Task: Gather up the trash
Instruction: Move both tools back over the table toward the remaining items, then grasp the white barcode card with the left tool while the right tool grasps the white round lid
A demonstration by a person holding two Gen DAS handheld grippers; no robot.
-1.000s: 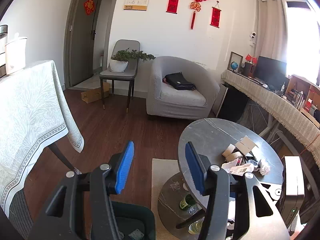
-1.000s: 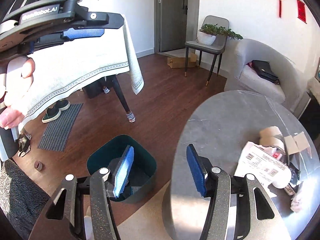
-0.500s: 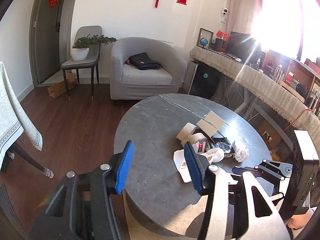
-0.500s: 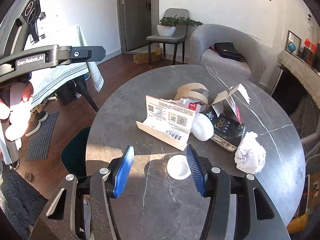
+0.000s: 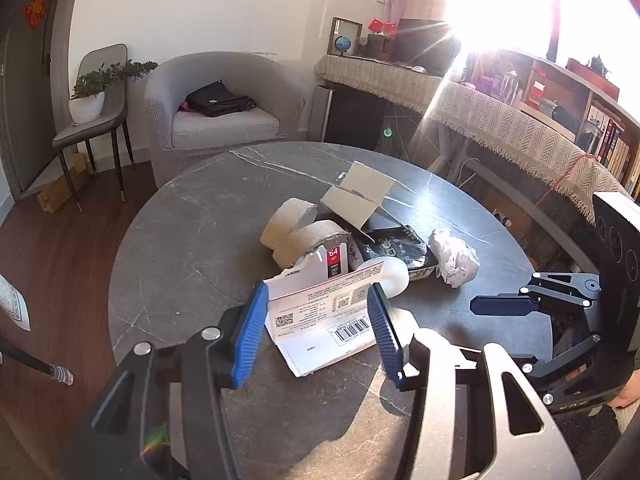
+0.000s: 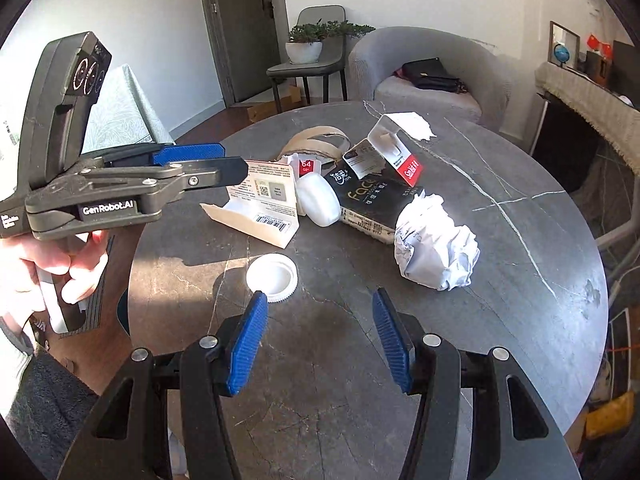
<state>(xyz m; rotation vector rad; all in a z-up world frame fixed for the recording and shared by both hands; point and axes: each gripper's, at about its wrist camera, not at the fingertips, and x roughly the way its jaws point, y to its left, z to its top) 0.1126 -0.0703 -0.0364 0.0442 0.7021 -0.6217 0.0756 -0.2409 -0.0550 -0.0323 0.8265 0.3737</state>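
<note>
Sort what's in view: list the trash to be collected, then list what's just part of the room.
Trash: white carton with barcode, crumpled paper ball, black tissue pack, white lid, cardboard rolls.

Not trash: black bag on the armchair, potted plant, globe.

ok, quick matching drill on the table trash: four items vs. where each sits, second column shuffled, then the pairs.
Items:
1. white lid
2. crumpled paper ball
3. barcode carton
4. cardboard rolls

Places:
A. between the open left claw fingers
B. far side of the pile, towards the armchair
C. just ahead of the right claw, by its left finger
D. right end of the pile, beside the black pack

Pairs: 1-C, 2-D, 3-A, 4-B
</note>
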